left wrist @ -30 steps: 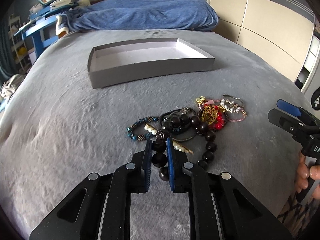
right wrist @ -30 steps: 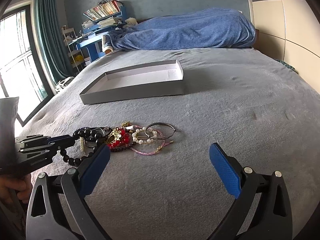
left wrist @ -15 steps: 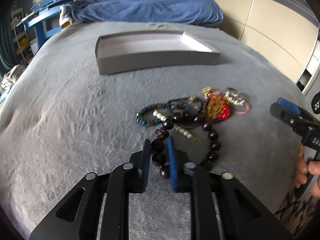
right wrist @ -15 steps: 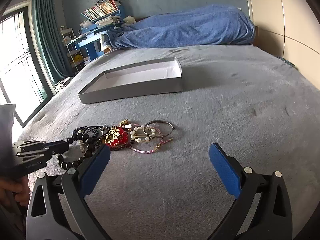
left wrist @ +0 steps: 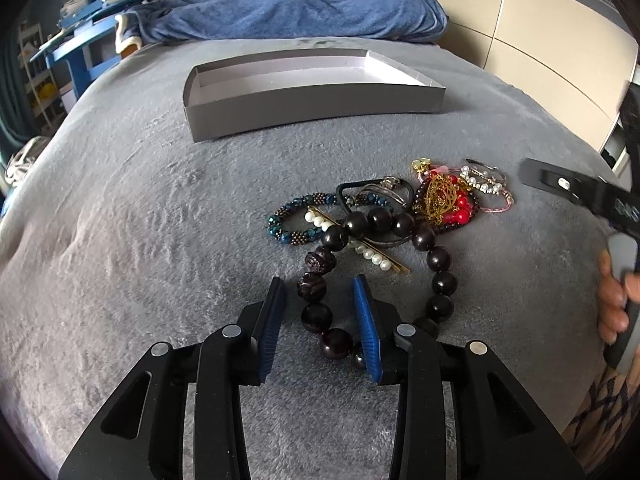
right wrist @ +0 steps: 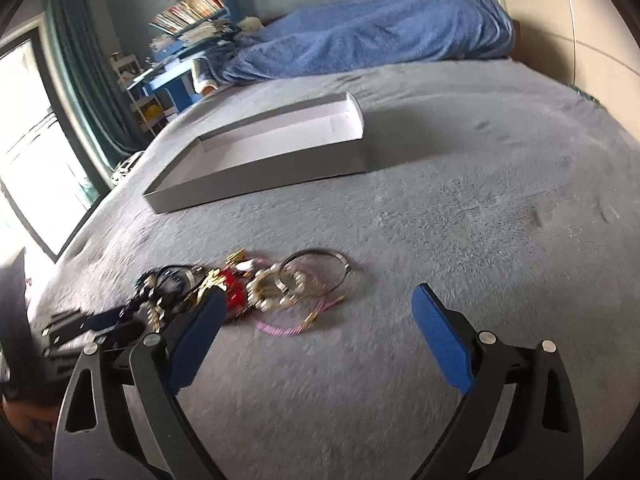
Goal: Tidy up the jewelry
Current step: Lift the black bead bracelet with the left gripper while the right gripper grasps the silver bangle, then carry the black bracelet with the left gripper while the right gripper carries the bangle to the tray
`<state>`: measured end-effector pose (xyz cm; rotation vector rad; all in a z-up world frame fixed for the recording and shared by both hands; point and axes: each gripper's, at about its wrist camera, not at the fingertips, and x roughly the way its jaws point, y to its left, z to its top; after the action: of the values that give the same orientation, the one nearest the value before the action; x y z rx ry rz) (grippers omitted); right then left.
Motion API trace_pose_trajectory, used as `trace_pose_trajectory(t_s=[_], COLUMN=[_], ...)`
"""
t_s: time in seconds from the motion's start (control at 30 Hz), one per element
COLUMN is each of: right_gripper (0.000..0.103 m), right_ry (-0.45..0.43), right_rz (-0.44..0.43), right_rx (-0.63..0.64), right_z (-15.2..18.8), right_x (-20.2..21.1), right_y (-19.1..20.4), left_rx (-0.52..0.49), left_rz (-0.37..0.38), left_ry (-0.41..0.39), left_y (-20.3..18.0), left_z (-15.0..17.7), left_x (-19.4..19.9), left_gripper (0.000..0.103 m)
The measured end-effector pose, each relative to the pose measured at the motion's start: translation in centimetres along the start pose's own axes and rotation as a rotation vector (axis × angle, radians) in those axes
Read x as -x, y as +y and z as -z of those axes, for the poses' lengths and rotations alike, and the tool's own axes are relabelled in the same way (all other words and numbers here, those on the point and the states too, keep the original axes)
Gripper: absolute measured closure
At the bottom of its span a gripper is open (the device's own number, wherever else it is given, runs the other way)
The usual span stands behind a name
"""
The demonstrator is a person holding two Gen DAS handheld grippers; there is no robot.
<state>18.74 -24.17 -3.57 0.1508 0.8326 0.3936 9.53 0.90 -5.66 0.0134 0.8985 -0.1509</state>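
Note:
A pile of jewelry lies on the grey bed cover [left wrist: 120, 240]. A large dark bead bracelet [left wrist: 436, 258] lies nearest me. Behind it are a blue bead bracelet [left wrist: 298, 234], a pearl pin [left wrist: 374, 256], a red and gold piece [left wrist: 444, 200] and a pearl bracelet [left wrist: 482, 184]. My left gripper [left wrist: 320, 312] is open, its blue pads on either side of the dark beads, not touching them. My right gripper [right wrist: 320, 320] is wide open and empty, just right of the pile [right wrist: 256, 288]. An empty grey tray [left wrist: 312, 100] sits farther back.
A blue blanket [left wrist: 300, 4] lies bunched at the far end of the bed. A blue desk with books [right wrist: 188, 20] and a window with green curtains [right wrist: 80, 80] are to the left. Cream wardrobe panels [left wrist: 540, 40] stand on the right.
My left gripper was shut on the dark bead bracelet and has opened; the bracelet now rests on the cover. The right gripper has swung and moved closer to the pile.

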Motion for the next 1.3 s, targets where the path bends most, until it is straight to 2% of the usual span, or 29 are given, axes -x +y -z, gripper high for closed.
trace_pose_trajectory(t_s=[0.17, 0.37, 0.4, 0.43, 0.47, 0.53, 0.73, 0.93, 1.3], right_gripper=[0.014, 0.039, 0.045, 0.049, 0.053, 0.053, 0.053, 0.053, 0.053], right_ry=[0.038, 0.08, 0.079, 0.079, 0.078, 0.069, 0.029, -0.016, -0.057], right_rz=[0.001, 0.006, -0.001, -0.009, -0.011, -0.022, -0.036, -0.045, -0.078], right_rx=[-0.011, -0.014, -0.011, -0.01, -0.009, -0.015, -0.022, -0.01, 0.016], right_z=[-0.7, -0.8, -0.8, -0.8, -0.7, -0.6, -0.8, -1.2, -3.8], right_x=[-1.8, -3.6, -3.6, -3.5, -3.4, -3.0, -2.0, -0.8, -0.2], right_y=[-0.1, -0.4, -0.3, -0.4, -0.3, -0.5, -0.5, -0.3, 0.4], left_rx=[0.0, -0.019, -0.019, -0.02, -0.019, -0.01, 0.034, 0.031, -0.006], left_rz=[0.002, -0.015, -0.015, -0.01, -0.009, 0.005, 0.057, 0.089, 0.121], left_ry=[-0.004, -0.012, -0.015, -0.022, -0.026, -0.04, -0.069, -0.114, -0.215], left_y=[0.0, -0.4, -0.5, -0.5, -0.5, -0.3, 0.6, 0.5, 0.6], left_z=[0.2, 0.2, 0.3, 0.3, 0.4, 0.5, 0.1, -1.0, -5.4], left_x=[-0.1, -0.1, -0.1, 0.1, 0.1, 0.5, 1.6, 3.2, 6.7], left_gripper=[0.064, 0.066, 0.068, 0.077, 0.08, 0.088, 0.088, 0.088, 0.088])
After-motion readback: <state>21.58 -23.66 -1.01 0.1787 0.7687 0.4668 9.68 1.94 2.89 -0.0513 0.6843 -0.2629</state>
